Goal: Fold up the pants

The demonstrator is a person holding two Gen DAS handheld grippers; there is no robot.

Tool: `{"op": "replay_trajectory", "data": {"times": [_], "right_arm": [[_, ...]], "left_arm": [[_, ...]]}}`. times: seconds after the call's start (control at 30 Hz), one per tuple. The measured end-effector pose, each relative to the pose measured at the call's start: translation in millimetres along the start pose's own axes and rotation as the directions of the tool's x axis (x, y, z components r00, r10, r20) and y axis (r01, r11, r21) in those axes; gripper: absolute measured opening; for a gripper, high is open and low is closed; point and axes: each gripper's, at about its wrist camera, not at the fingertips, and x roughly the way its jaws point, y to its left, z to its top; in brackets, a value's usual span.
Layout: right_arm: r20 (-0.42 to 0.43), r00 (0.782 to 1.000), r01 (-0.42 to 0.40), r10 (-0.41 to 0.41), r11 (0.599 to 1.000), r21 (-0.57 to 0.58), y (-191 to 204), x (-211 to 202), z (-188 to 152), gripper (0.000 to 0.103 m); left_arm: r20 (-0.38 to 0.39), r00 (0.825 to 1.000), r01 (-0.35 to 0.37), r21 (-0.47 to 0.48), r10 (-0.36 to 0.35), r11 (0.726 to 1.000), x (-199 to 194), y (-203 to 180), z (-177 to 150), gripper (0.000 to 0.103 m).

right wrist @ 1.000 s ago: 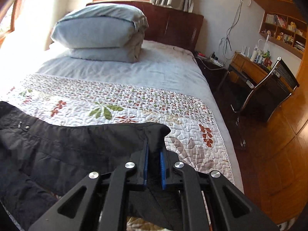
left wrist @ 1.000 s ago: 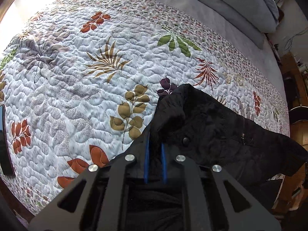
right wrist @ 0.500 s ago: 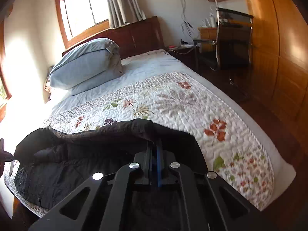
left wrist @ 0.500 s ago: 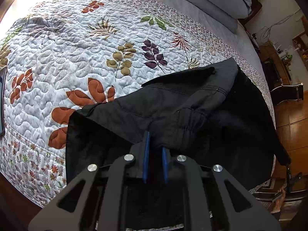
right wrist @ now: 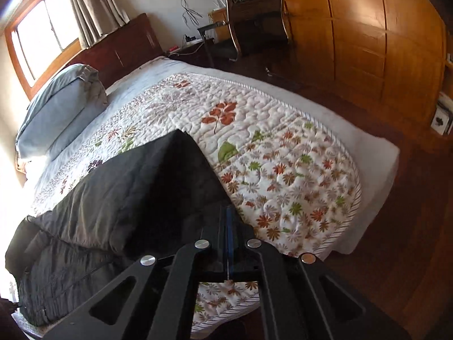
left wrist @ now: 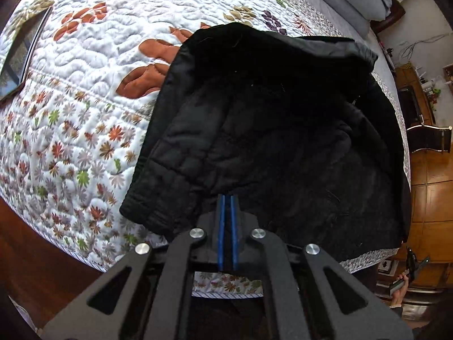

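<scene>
The black quilted pants [left wrist: 269, 147] lie doubled over on the floral quilt [left wrist: 93, 62] near the foot edge of the bed. My left gripper [left wrist: 226, 198] is shut on the near edge of the pants. In the right wrist view the pants [right wrist: 136, 192] form a folded stack with a raised corner. My right gripper [right wrist: 228, 212] is shut on the near right edge of that fold. The cloth between the blue pads is mostly hidden.
A dark flat device [left wrist: 22, 53] lies on the quilt at the left. Grey pillows [right wrist: 56, 107] sit at the headboard. A chair and desk [right wrist: 249, 19] stand beyond the bed. Wooden floor [right wrist: 396, 226] and wardrobe doors [right wrist: 382, 28] are to the right.
Both grippers have pulled the pants' far edge back toward the foot of the bed, folding the cloth over itself. Both cameras now sit lower and nearer the bed's edge.
</scene>
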Motion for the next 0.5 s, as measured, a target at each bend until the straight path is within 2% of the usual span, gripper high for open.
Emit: {"op": "replay_trajectory", "data": {"times": [0.03, 0.07, 0.1, 0.13, 0.2, 0.23, 0.3, 0.33, 0.4, 0.47, 0.5], "right_arm": [[0.005, 1.0, -0.021, 0.022, 0.998, -0.064, 24, -5, 3, 0.006], [0.003, 0.999, -0.053, 0.054, 0.988, -0.143, 54, -7, 6, 0.02], [-0.006, 0.995, -0.094, 0.095, 0.97, -0.223, 84, -9, 7, 0.05], [-0.009, 0.991, -0.129, 0.134, 0.939, -0.318, 120, -10, 6, 0.061], [-0.037, 0.973, -0.217, 0.227, 0.852, -0.477, 193, -7, 1, 0.064], [-0.067, 0.958, -0.269, 0.279, 0.794, -0.546, 235, -2, -4, 0.064], [-0.126, 0.924, -0.356, 0.362, 0.687, -0.634, 305, 12, -15, 0.065], [-0.163, 0.914, -0.375, 0.371, 0.623, -0.686, 343, 23, -24, 0.066], [-0.206, 0.911, -0.378, 0.358, 0.523, -0.764, 403, 49, -44, 0.071], [-0.224, 0.922, -0.358, 0.316, 0.478, -0.802, 446, 80, -57, 0.071], [-0.225, 0.929, -0.345, 0.292, 0.473, -0.81, 460, 95, -60, 0.072]], "left_arm": [[0.017, 1.0, -0.002, -0.011, 0.003, 1.0, -2, 2, -2, 0.01], [0.042, 0.999, -0.019, -0.012, 0.019, 1.0, -4, 0, -4, 0.022], [0.068, 0.997, -0.042, 0.0, 0.042, 0.999, -6, -4, -6, 0.032], [0.086, 0.995, -0.049, 0.016, 0.047, 0.999, -8, -10, -7, 0.039], [0.141, 0.987, -0.082, 0.042, 0.075, 0.996, -13, -27, -8, 0.068], [0.183, 0.98, -0.093, 0.06, 0.081, 0.994, -18, -37, -9, 0.071], [0.228, 0.973, -0.07, 0.101, 0.046, 0.992, -24, -58, -10, 0.075], [0.238, 0.971, -0.057, 0.117, 0.028, 0.991, -26, -66, -10, 0.076], [0.264, 0.964, -0.021, 0.135, -0.016, 0.991, -31, -82, -11, 0.078], [0.281, 0.958, 0.013, 0.136, -0.051, 0.991, -34, -92, -12, 0.08], [0.287, 0.956, 0.023, 0.14, -0.063, 0.99, -34, -97, -13, 0.08]]}}
